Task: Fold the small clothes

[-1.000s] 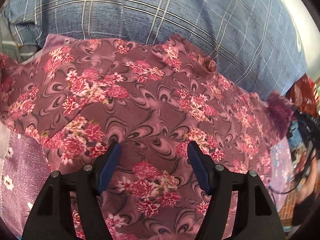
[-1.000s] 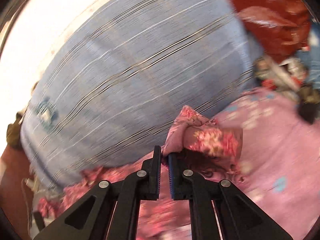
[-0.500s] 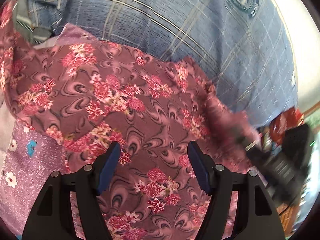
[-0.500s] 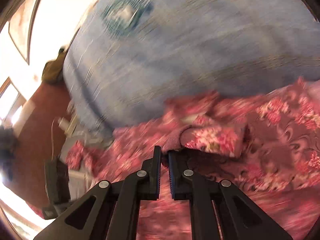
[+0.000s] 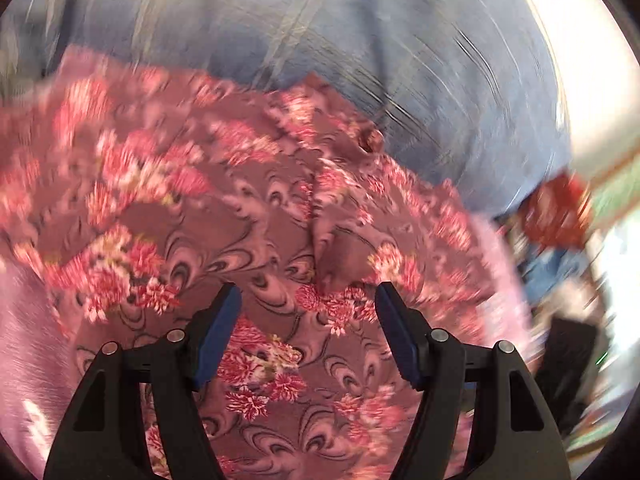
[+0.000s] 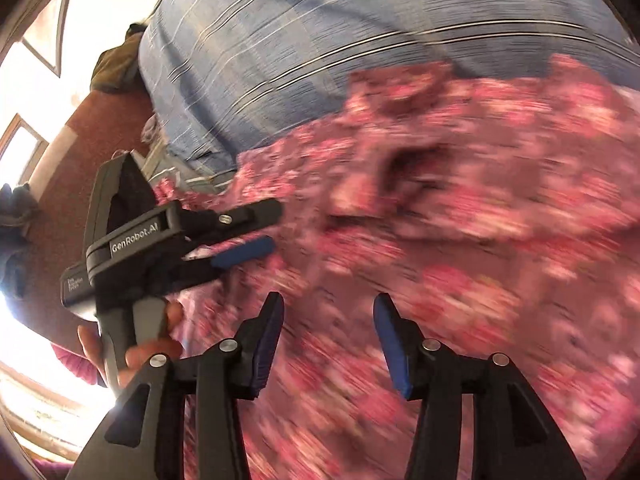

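- Lying spread on the pink sheet (image 5: 36, 344), the floral garment (image 5: 248, 216) is seen directly ahead of and under both grippers.
- The left gripper (image 5: 308, 332) is held wide apart, empty, near the garment's left edge.
- A fold ridge (image 5: 320, 216) runs away from it.
- The right gripper (image 6: 328, 340) is also wide, empty, over the cloth.
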`<action>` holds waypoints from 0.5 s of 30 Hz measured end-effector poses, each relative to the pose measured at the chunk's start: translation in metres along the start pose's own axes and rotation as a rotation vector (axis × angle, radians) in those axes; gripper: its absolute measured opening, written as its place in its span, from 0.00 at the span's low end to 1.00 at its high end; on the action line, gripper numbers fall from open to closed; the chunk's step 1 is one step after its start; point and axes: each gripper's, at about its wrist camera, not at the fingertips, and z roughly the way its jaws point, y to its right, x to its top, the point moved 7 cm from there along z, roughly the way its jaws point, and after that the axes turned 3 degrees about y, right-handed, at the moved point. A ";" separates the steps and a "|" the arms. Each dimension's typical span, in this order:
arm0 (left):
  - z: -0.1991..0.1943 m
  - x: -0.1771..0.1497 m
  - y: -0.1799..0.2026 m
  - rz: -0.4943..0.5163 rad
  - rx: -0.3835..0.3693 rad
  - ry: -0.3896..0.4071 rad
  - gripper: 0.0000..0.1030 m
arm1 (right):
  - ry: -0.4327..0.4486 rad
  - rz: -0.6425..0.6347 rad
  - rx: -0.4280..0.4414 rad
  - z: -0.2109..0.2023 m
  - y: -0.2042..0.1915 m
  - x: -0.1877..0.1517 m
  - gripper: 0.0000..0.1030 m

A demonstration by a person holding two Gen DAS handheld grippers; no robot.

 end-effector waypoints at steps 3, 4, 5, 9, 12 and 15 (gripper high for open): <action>0.001 -0.009 0.027 0.228 0.194 0.065 0.71 | 0.025 0.071 0.000 -0.025 0.030 -0.007 0.50; 0.005 -0.010 0.033 0.274 0.235 0.067 0.71 | 0.029 0.092 -0.005 -0.031 0.038 -0.009 0.52; 0.009 -0.012 0.039 0.313 0.270 0.064 0.71 | 0.029 0.123 -0.004 -0.037 0.050 -0.014 0.52; 0.031 -0.008 0.058 0.420 0.372 0.046 0.71 | 0.040 0.205 0.046 -0.045 0.070 -0.020 0.51; 0.043 0.007 0.064 0.488 0.443 0.060 0.71 | 0.054 0.223 0.077 -0.045 0.070 -0.019 0.50; 0.049 0.025 0.063 0.443 0.437 0.078 0.35 | 0.057 0.214 0.090 -0.048 0.071 -0.020 0.52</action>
